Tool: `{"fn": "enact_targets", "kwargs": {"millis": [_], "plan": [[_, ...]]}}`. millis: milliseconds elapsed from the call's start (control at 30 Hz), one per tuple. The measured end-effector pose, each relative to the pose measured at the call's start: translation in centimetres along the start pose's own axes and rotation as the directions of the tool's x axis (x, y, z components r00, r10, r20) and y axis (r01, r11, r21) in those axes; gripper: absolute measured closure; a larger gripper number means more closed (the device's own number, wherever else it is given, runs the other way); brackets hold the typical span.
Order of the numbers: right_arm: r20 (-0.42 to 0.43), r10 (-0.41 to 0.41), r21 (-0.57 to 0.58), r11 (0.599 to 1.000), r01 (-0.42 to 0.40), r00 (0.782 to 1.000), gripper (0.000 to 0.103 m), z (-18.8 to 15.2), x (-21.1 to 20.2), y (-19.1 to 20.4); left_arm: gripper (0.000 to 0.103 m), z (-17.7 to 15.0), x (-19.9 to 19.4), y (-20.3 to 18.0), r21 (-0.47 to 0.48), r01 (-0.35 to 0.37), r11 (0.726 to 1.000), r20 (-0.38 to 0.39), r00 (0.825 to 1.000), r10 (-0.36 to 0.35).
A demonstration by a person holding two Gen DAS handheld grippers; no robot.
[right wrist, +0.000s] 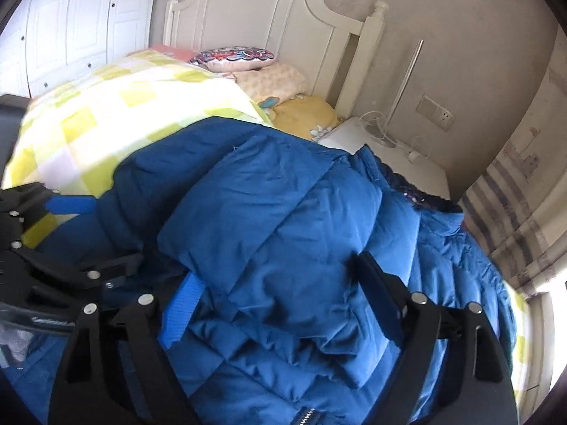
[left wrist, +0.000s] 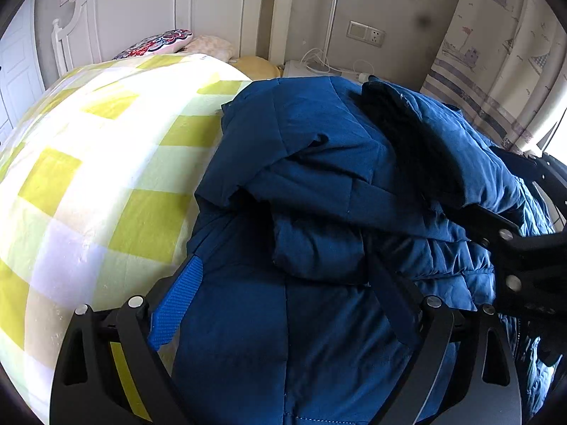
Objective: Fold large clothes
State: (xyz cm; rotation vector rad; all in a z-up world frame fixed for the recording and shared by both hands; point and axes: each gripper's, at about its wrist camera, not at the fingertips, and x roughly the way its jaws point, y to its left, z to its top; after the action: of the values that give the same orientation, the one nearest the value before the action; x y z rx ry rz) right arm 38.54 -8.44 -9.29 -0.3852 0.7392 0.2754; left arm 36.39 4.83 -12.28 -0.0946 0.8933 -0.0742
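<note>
Where bedspread (left wrist: 88, 163) shows, bunched jacket (left wrist: 319, 184)

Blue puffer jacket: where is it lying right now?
The blue puffer jacket lies bunched on the bed's right side, over the yellow checked quilt, below the pillows, between both open grippers.

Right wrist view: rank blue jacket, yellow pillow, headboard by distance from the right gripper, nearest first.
1. Blue jacket: between the fingers of the right gripper.
2. Yellow pillow: beyond the jacket, centre-right.
3. Headboard: farthest, at the wall.
</note>
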Motion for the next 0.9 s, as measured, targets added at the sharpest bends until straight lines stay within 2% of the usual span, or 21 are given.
{"fn": "enact_targets", "kwargs": {"millis": [67, 133, 167, 200, 267, 300, 333, 367, 400, 433, 467, 500, 533, 633, 667, 733, 800, 833, 867, 900], "plan": [[-0.004, -0.026, -0.045, 0.999, 0.026, 1.000, 0.030, -0.3, 0.4, 0.4, 0.012, 0.0, 0.1, 0.0, 0.001, -0.001, 1.000, -0.001, 1.000, 0.001], [0.034, -0.046, -0.082, 0.995, 0.049, 0.998, 0.059, -0.7, -0.2, 0.6, 0.012, 0.0, 0.1, 0.0, 0.001, -0.001, 1.000, -0.001, 1.000, 0.001], [0.061, -0.055, -0.070, 0.996, 0.059, 0.997, 0.067, -0.7, -0.9, 0.2, 0.012, 0.0, 0.0, 0.0, 0.001, -0.001, 1.000, -0.001, 1.000, 0.001], [0.117, -0.054, -0.031, 0.998, 0.058, 0.992, 0.072, -0.8, -2.5, -0.7, 0.012, 0.0, 0.0, 0.0, 0.001, 0.000, 1.000, -0.001, 1.000, 0.000], [0.237, -0.014, 0.127, 0.992, -0.017, 0.971, 0.073, -1.6, -6.4, -4.1, 0.012, 0.0, 0.1, -0.1, 0.002, -0.001, 1.000, -0.001, 1.000, 0.001], [0.300, -0.003, 0.261, 0.962, -0.080, 0.954, 0.073, -2.8, -8.4, -7.0, 0.012, 0.0, 0.1, -0.1, 0.001, -0.001, 1.000, -0.001, 1.000, 0.001], [0.336, -0.005, 0.369, 0.921, -0.127, 0.942, 0.073, -4.0, -9.6, -9.4, 0.011, 0.0, 0.1, -0.1, 0.001, 0.000, 1.000, -0.001, 1.000, 0.000], [0.367, -0.012, 0.495, 0.849, -0.184, 0.930, 0.073, -5.9, -10.6, -12.2, 0.011, 0.0, 0.0, 0.0, 0.000, 0.001, 1.000, 0.000, 1.000, -0.001], [0.385, -0.009, 0.629, 0.734, -0.255, 0.923, 0.072, -8.7, -10.8, -15.4, 0.011, 0.0, 0.0, 0.0, 0.000, 0.002, 1.000, 0.000, 1.000, -0.002], [0.380, -0.002, 0.720, 0.628, -0.294, 0.925, 0.066, -11.1, -10.4, -17.7, 0.011, 0.0, 0.0, 0.0, 0.000, 0.003, 1.000, 0.000, 1.000, -0.003], [0.324, -0.007, 0.808, 0.522, -0.273, 0.946, 0.063, -14.0, -9.5, -19.8, 0.011, 0.0, 0.0, 0.0, -0.001, 0.004, 1.000, -0.001, 1.000, -0.004], [0.273, -0.002, 0.846, 0.476, -0.239, 0.962, 0.057, -15.7, -8.7, -20.9, 0.011, 0.0, 0.0, 0.0, 0.000, 0.004, 1.000, -0.001, 1.000, -0.004], [0.266, 0.041, 0.864, 0.433, -0.257, 0.963, 0.055, -17.7, -7.5, -21.7, 0.011, 0.0, 0.0, -0.1, 0.001, 0.004, 1.000, -0.001, 1.000, -0.004], [0.309, 0.098, 0.886, 0.333, -0.323, 0.946, 0.052, -20.3, -6.1, -22.8, 0.010, -0.1, 0.0, -0.1, -0.001, 0.006, 1.000, 0.000, 1.000, -0.006], [0.315, 0.097, 0.885, 0.331, -0.329, 0.944, 0.050, -20.1, -6.1, -22.8, 0.010, -0.1, 0.0, -0.2, -0.001, 0.005, 1.000, 0.000, 1.000, -0.005], [0.318, 0.101, 0.873, 0.357, -0.332, 0.943, 0.037, -18.9, -6.1, -22.8, 0.010, -0.1, 0.1, -0.2, 0.001, 0.003, 1.000, -0.001, 1.000, -0.003], [0.290, 0.115, 0.868, 0.387, -0.312, 0.950, 0.038, -18.3, -5.9, -22.6, 0.010, 0.0, 0.1, -0.2, 0.002, 0.002, 1.000, -0.002, 1.000, -0.002], [0.265, 0.129, 0.860, 0.417, -0.295, 0.956, 0.045, -17.7, -5.5, -22.3, 0.010, 0.0, 0.1, -0.2, 0.001, 0.002, 1.000, -0.002, 1.000, -0.002], [0.244, 0.137, 0.855, 0.437, -0.280, 0.960, 0.068, -17.4, -5.4, -22.1, 0.010, 0.0, 0.1, -0.2, 0.002, 0.001, 1.000, -0.002, 1.000, -0.001], [0.236, 0.137, 0.848, 0.454, -0.273, 0.962, 0.079, -17.2, -5.5, -21.9, 0.010, 0.0, 0.1, -0.3, 0.004, -0.001, 1.000, -0.003, 1.000, 0.001]]}}
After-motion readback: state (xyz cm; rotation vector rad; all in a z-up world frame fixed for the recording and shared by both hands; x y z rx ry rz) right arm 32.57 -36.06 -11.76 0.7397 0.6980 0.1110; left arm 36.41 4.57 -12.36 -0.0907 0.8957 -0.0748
